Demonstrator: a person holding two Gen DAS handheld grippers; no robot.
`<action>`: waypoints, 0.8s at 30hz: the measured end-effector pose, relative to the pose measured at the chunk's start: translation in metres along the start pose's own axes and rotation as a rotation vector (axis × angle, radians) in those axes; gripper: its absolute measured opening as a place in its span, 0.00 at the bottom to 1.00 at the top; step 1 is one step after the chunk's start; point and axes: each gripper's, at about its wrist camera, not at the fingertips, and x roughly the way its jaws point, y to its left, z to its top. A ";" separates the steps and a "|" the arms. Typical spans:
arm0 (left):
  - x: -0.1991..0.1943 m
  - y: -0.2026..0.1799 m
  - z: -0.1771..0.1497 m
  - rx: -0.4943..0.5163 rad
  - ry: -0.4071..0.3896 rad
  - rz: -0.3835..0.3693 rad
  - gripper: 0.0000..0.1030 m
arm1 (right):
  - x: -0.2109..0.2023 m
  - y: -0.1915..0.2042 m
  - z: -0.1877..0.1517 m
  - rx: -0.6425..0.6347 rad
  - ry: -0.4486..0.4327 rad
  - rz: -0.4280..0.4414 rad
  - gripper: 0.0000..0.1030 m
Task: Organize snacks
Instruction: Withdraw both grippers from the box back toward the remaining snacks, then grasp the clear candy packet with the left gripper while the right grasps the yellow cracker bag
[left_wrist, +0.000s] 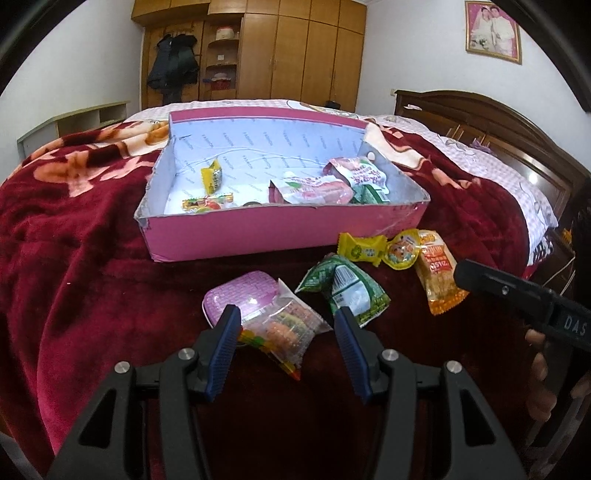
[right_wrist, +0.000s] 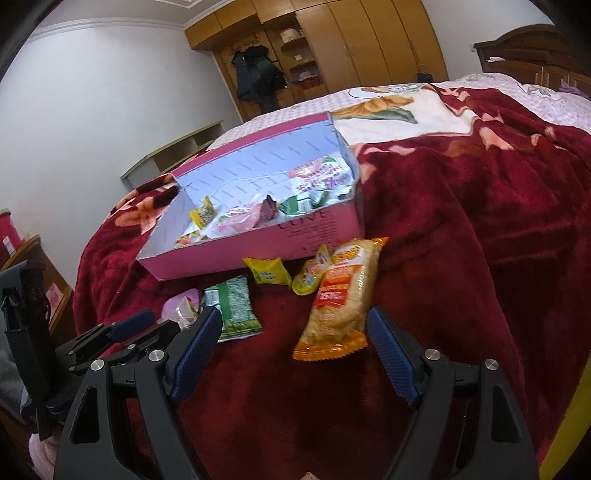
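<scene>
The pink box (left_wrist: 280, 236) is set on the red blanket (left_wrist: 74, 258) well in from the bed's near edge, several snacks already inside. Six packets are left loose between the box's front wall and that edge. The left gripper (left_wrist: 284, 325) is held spread around the clear candy packet (left_wrist: 284, 328), pads not yet pressing, presumably for a pinch. The right gripper (right_wrist: 291, 332) is spread wide astride the orange noodle packet (right_wrist: 340, 302), lined up along its length for a grasp.

box (left_wrist: 258, 236): sitting mid-frame on the blanket (left_wrist: 74, 258)
loose packets (left_wrist: 369, 266): lying before the box, lower right
</scene>
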 end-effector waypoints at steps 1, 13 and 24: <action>0.001 -0.001 -0.001 0.005 -0.002 0.004 0.54 | 0.000 -0.001 0.000 -0.002 -0.004 -0.007 0.81; 0.011 -0.013 -0.006 0.062 -0.019 0.067 0.54 | 0.017 -0.005 0.004 0.000 -0.021 -0.070 0.81; 0.021 -0.031 -0.007 0.111 -0.012 0.110 0.55 | 0.030 -0.007 0.000 -0.014 -0.034 -0.084 0.81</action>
